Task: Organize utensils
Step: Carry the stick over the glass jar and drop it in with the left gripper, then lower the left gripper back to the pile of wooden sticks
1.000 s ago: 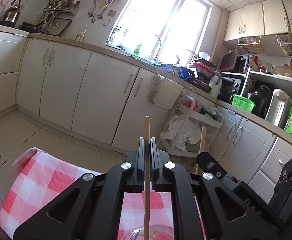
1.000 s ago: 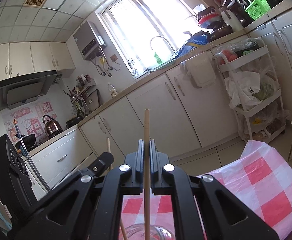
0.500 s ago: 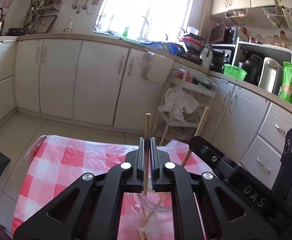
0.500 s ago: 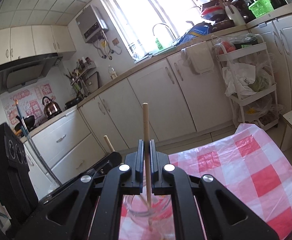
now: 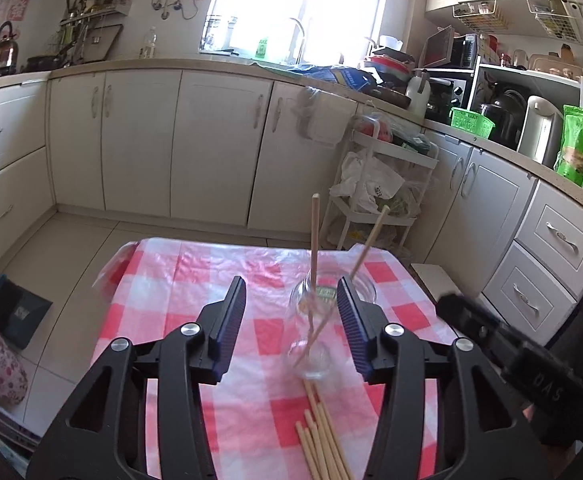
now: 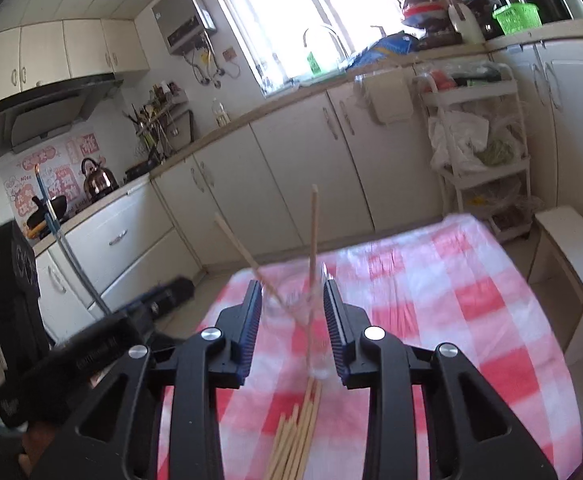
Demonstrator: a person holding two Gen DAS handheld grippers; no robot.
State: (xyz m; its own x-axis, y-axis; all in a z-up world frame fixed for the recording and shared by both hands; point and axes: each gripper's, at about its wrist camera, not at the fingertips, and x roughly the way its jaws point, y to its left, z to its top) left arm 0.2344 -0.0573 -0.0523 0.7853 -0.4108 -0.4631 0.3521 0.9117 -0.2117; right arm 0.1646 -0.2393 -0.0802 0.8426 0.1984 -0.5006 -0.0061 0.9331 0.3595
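Two chopsticks (image 5: 314,248) are stood in the glass jar (image 5: 323,320) on the checkered cloth (image 5: 195,280), just ahead of both grippers. The left gripper (image 5: 291,320) and right gripper (image 6: 291,320) are seen opening, nothing gripped. More chopsticks (image 5: 323,440), probably loose, are laid nearer.

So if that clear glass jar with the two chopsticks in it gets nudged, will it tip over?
Probably fairly easily. The clear glass jar looks narrow and tall, and the two wooden chopsticks stand well above its rim, one leaning outward, so a knock on them could lever it over. It stands on a glossy red-and-white checked plastic tablecloth, so it may slide first. Being glass, it could break.
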